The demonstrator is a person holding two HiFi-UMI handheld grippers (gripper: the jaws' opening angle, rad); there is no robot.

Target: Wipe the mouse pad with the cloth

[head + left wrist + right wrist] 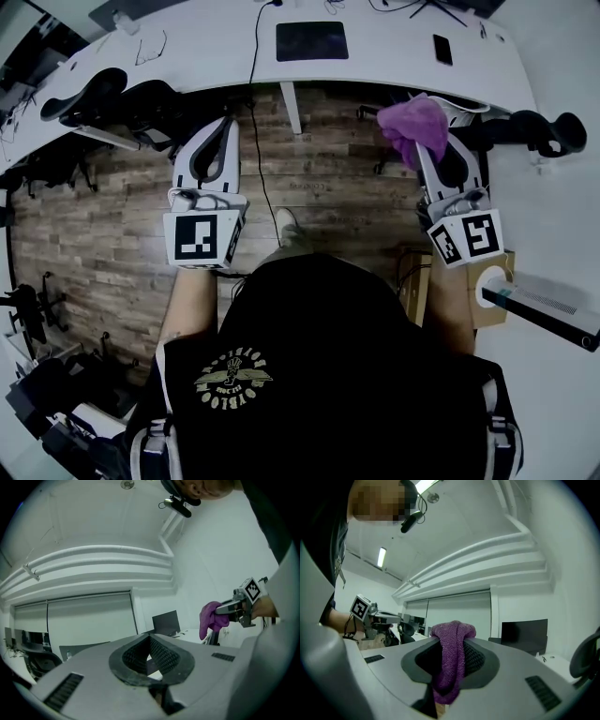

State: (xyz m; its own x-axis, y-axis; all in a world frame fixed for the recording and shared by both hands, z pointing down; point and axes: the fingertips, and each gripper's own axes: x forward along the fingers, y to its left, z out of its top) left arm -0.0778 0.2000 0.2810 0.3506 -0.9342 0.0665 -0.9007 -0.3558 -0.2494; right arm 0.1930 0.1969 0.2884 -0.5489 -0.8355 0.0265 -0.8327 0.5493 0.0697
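The dark mouse pad (311, 40) lies flat on the curved white desk (394, 56), far ahead of both grippers. A purple cloth (414, 125) is bunched in my right gripper (429, 155), which is shut on it and held up over the floor short of the desk. In the right gripper view the cloth (452, 660) hangs folded between the dark pads. My left gripper (228, 120) is level with the right one, to its left. Its jaws (150, 639) meet at the tips with nothing between them. The left gripper view also catches the cloth (211, 618).
A phone (442, 49) and glasses (150, 47) lie on the desk. A black cable (255, 103) drops from the desk to the wooden floor. Office chairs (94, 94) (548, 131) stand at both sides. A cardboard box with a tape roll (489, 286) is at lower right.
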